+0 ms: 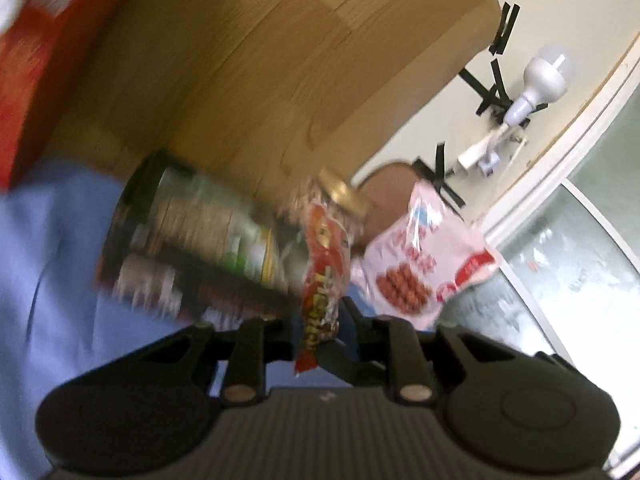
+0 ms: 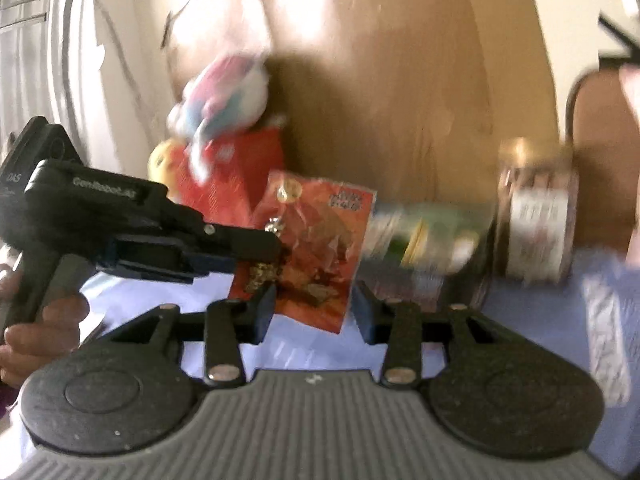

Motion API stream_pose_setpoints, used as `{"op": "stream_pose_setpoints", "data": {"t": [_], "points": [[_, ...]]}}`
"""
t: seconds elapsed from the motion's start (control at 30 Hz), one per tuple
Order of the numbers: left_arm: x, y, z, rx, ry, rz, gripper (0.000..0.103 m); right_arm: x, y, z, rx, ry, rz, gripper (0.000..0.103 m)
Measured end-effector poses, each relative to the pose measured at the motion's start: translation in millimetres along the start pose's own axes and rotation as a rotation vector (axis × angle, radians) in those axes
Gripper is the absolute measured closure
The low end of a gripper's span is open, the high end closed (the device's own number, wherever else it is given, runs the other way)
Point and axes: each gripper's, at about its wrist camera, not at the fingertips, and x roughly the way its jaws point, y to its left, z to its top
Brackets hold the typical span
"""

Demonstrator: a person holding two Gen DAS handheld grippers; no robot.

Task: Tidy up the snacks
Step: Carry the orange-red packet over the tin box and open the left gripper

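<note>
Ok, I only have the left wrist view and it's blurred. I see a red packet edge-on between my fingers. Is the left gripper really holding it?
Observer: Yes. From the right wrist view the left gripper is shut on the red packet, pinching its left edge, and the packet shows face-on.
Operator: And where is the right gripper?
Observer: The right gripper is open, with one finger on either side of the packet's lower end. It is not closed on it.
Operator: Is there anything behind the packet that I can't see?
Observer: A pink, white and blue bundle sits up and to the left behind it. It is too blurred to identify.
</note>
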Motion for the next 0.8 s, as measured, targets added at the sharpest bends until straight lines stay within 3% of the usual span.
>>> {"op": "stream_pose_setpoints", "data": {"t": [0.17, 0.27, 0.33, 0.43, 0.6, 0.7, 0.8], "points": [[51.6, 5.4, 28.2, 0.082, -0.012, 0.111, 0.076, 41.0, -18.8, 14.3, -0.043, -0.025, -0.087, 0.058], [80.7, 15.0, 28.0, 0.088, 0.016, 0.185, 0.075, 58.1, -31.0, 7.0, -0.035, 0.008, -0.127, 0.057], [89.6, 16.0, 23.0, 0.104, 0.023, 0.257, 0.066, 58.5, -35.8, 1.6, -0.006, 0.014, -0.14, 0.057], [80.4, 12.1, 14.1, 0.138, -0.018, 0.302, 0.053, 42.3, -38.2, -3.2, 0.006, -0.026, -0.147, 0.053], [38.0, -4.6, -13.9, 0.173, -0.112, 0.339, 0.047, 2.1, -38.2, -13.2, 0.092, -0.084, -0.118, 0.053], [18.0, -11.6, -40.4, 0.202, -0.107, 0.33, 0.045, -17.4, -28.9, -28.5, 0.131, -0.079, -0.125, 0.053], [3.9, -17.8, -73.6, 0.256, -0.079, 0.38, 0.038, -26.2, -20.3, -45.1, 0.166, -0.04, -0.132, 0.053]]}}
